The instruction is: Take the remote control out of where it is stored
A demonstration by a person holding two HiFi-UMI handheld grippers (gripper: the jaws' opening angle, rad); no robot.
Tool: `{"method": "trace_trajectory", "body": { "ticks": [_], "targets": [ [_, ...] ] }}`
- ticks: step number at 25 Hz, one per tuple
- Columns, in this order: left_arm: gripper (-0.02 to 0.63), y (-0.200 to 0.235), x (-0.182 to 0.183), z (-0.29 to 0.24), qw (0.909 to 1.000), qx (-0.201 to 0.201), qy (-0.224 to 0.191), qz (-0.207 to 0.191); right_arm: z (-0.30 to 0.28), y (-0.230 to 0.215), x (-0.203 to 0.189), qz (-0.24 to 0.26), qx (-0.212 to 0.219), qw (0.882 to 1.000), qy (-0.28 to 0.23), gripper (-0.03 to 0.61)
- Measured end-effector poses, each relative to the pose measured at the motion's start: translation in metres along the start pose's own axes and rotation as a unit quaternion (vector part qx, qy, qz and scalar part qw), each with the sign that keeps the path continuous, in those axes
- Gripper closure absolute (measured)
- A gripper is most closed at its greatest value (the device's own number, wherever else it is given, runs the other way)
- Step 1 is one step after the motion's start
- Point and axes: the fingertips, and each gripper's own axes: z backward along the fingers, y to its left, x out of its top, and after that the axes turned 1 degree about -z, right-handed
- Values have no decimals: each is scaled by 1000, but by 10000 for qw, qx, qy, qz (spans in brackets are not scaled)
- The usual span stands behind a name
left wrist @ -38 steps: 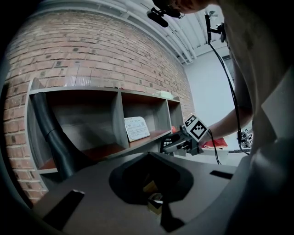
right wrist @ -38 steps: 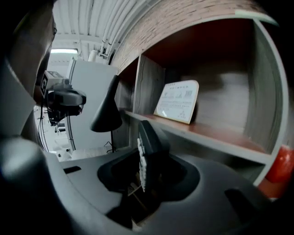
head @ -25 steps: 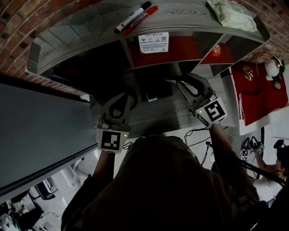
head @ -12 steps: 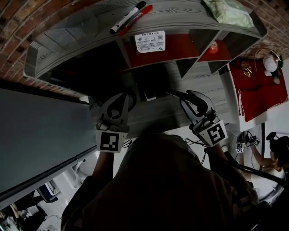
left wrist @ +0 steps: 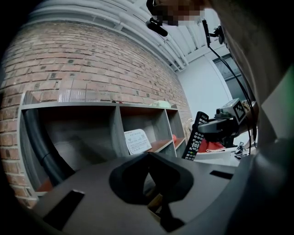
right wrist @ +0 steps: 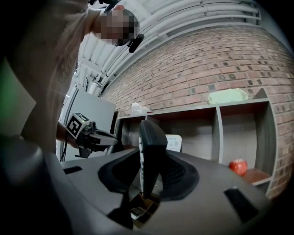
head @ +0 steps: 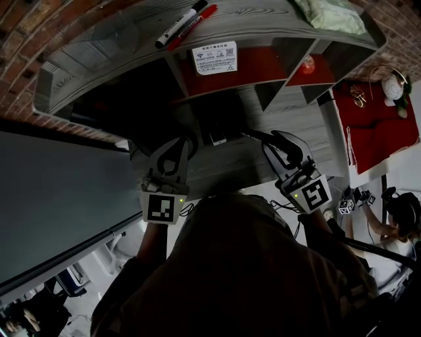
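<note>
Head view: the left tongs and right tongs hang level before the shelf.

Left gripper view: its tongs are pressed together, empty. The remote control hangs clear of the compartments.

Right gripper view: the right tongs pinch it on edge. Removal looks done.

No wording can be read. A white card in the shelf bears a wifi symbol, QR codes and illegibly small print. The cubes on the left hand-held gripper and right hand-held gripper show black-and-white square markers.
</note>
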Motion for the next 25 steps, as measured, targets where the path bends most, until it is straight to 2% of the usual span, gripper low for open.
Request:
{"method": "trace_trajectory", "body": {
  "ticks": [5,9,16,22,25],
  "targets": [
    [603,-1,-2,0,10000,-11,42,22,-1,-4,1,24,-7,10000,36,449],
    [603,-3,-3,-2,10000,-49,72,-10,-4,-17,-9,76,-155,9995,264,449],
    [603,-9,-4,-3,9998,-129,115,-104,-11,-67,-51,-168,-629,9930,986,449],
    [603,-13,-7,-3,9997,-127,189,-34,-20,-106,-92,-428,-834,9858,1395,449],
    [603,-16,-8,-3,9995,-180,243,-122,-24,-118,-113,-652,-910,9805,1614,449]
  ]
}}
